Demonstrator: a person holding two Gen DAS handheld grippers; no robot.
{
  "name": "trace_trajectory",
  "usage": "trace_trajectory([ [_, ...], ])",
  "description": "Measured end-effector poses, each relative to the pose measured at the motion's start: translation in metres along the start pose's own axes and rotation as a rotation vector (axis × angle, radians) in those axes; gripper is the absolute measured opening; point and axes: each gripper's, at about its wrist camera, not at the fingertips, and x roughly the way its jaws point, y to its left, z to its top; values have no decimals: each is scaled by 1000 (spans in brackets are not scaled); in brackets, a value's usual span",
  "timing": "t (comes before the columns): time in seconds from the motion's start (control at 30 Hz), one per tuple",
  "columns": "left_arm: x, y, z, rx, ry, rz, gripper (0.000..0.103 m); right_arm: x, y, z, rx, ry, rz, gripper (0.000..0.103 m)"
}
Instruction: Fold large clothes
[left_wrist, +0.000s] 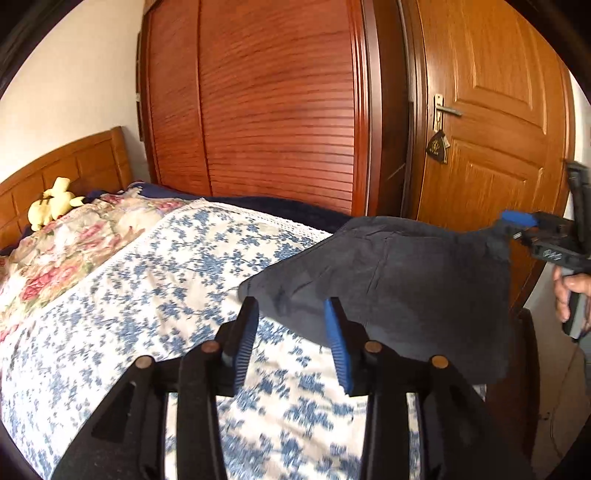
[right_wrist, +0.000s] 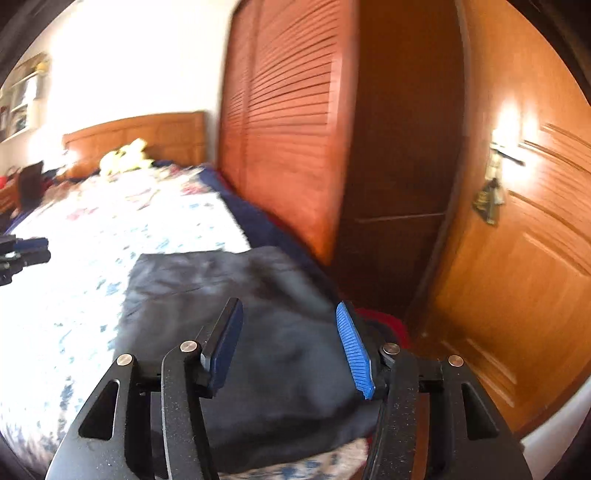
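One bed (left_wrist: 110, 295) fills most of both views, covered in a white spread with blue flowers, and behind it stand a louvred wooden wardrobe (left_wrist: 280, 110) and a panelled door (left_wrist: 491, 129). No writing can be read anywhere; a dark tag (left_wrist: 437, 147) hanging under the door handle carries a mark too small to make out. The dark navy garment (left_wrist: 399, 288) lies folded into a flat, roughly rectangular pad at the near right corner of the bed, by the door, with a few seams and soft creases showing on top. Its long axis cannot be told from these views. The left gripper (left_wrist: 291, 321) hangs just short of the garment's near-left edge, jaws parted with nothing between them. The right gripper (right_wrist: 291, 332) stands over the garment, jaws spread wide and released, pads clear of the cloth. A yellow plush toy (left_wrist: 55, 203) sits by the headboard (left_wrist: 66, 166).
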Motion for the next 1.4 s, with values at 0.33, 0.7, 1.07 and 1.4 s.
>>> trace_trajectory([
  [0.33,-107,27,-34,-45,-60,43,42,90,-9,-39,46,228,-42,54],
  [0.7,-187,43,-58,-67,-93,124,59,49,14,-14,59,170,-79,54],
  [1.07,-249,51,-98,-136,-29,263,59,-24,146,4,-28,66,200,68],
  [1.4,-273,74,-142,-245,31,343,59,-51,261,-5,-74,35,392,79],
])
